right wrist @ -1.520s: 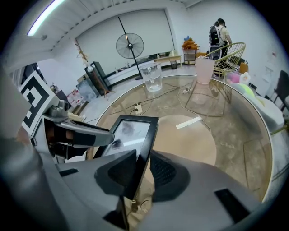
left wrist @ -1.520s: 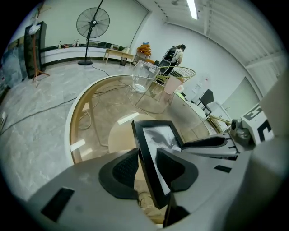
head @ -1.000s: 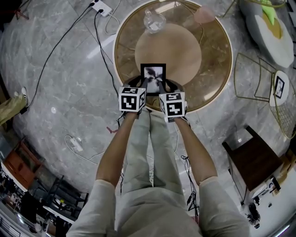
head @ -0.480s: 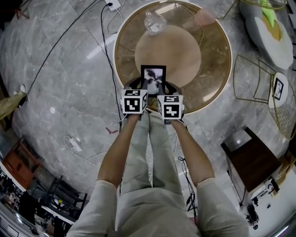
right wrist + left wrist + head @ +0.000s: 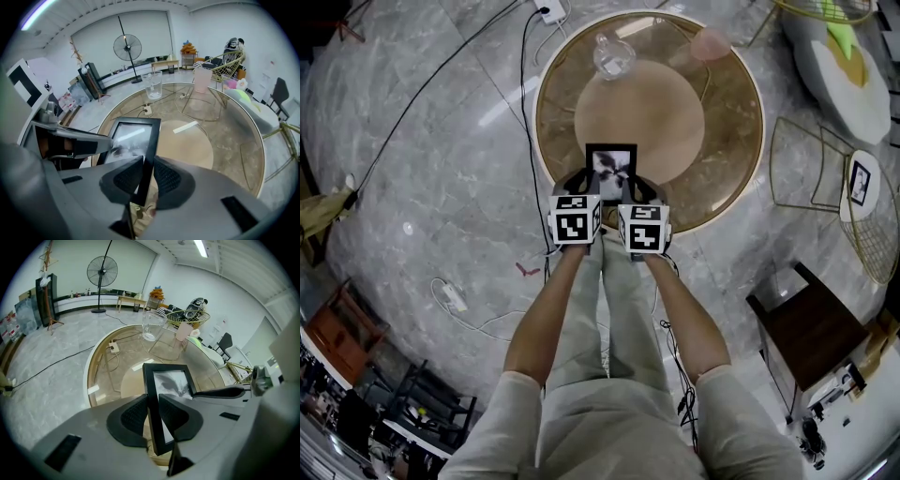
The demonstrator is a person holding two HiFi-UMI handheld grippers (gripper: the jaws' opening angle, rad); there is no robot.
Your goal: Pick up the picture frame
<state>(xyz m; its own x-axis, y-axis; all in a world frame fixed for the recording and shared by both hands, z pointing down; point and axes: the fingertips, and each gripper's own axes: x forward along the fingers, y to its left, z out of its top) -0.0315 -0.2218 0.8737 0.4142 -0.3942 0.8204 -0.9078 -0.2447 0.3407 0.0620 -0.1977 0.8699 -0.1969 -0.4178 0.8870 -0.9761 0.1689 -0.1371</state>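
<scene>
The black picture frame [image 5: 611, 164] with a grey photo is held upright over the near edge of the round glass table [image 5: 731, 122]. My left gripper [image 5: 586, 185] is shut on the frame's left side [image 5: 151, 394], the dark pads pressed on both faces. My right gripper [image 5: 634, 185] is shut on the frame's right side [image 5: 149, 154] in the same way. Each gripper view shows the other gripper's finger reaching in across the glass. The frame's lower edge is hidden behind the jaws.
A clear glass jug [image 5: 613, 54] and a pink cup [image 5: 712, 42] stand at the table's far side. Cables and a power strip [image 5: 551, 11] lie on the marble floor. A wire chair [image 5: 811, 159] and a dark side table [image 5: 811, 323] stand to the right.
Both grippers have drawn slightly closer together and nearer to me, the picture frame coming with them. The frame stays held on both sides.
</scene>
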